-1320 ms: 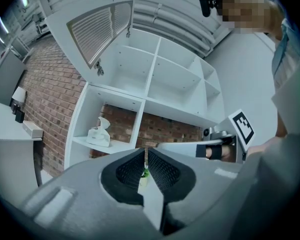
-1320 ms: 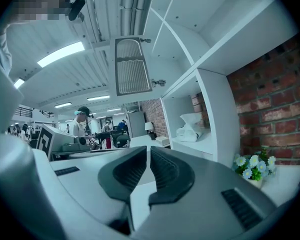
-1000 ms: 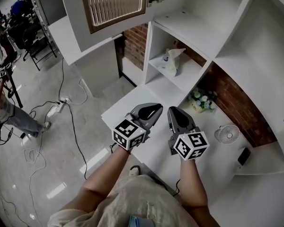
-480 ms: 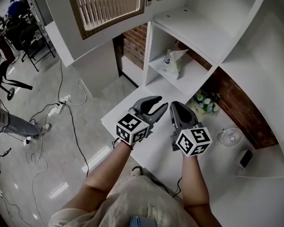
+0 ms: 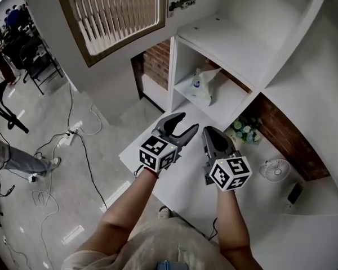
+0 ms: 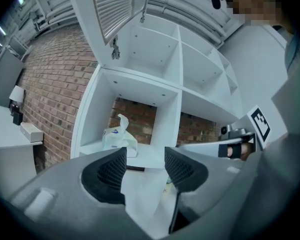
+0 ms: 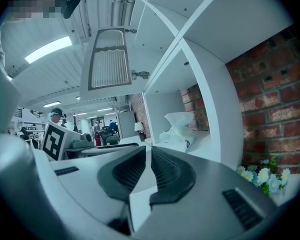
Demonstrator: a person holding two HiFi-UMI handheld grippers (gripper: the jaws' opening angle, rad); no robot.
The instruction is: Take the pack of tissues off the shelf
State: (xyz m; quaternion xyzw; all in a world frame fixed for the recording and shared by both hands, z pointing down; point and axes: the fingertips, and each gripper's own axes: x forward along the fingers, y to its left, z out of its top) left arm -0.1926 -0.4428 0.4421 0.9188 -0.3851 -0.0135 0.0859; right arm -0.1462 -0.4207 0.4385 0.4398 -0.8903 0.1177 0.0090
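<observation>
Left gripper (image 6: 145,159) jaws just opening wide — nothing between.

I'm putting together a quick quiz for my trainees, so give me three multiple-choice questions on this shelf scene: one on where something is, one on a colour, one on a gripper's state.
1. Where is the pack of tissues? A in an open shelf cubby; B on the floor; C in the right gripper.
2. What colour is the wall behind that cubby? A green; B red-brown brick; C yellow.
3. How do the left gripper's fingers stand? A shut on the pack; B shut, empty; C apart, empty.

Answers:
1. A: the pack stands on the cubby's white board.
2. B: brick shows behind the pack.
3. C: the fingers have just been opening, with nothing between them.
</observation>
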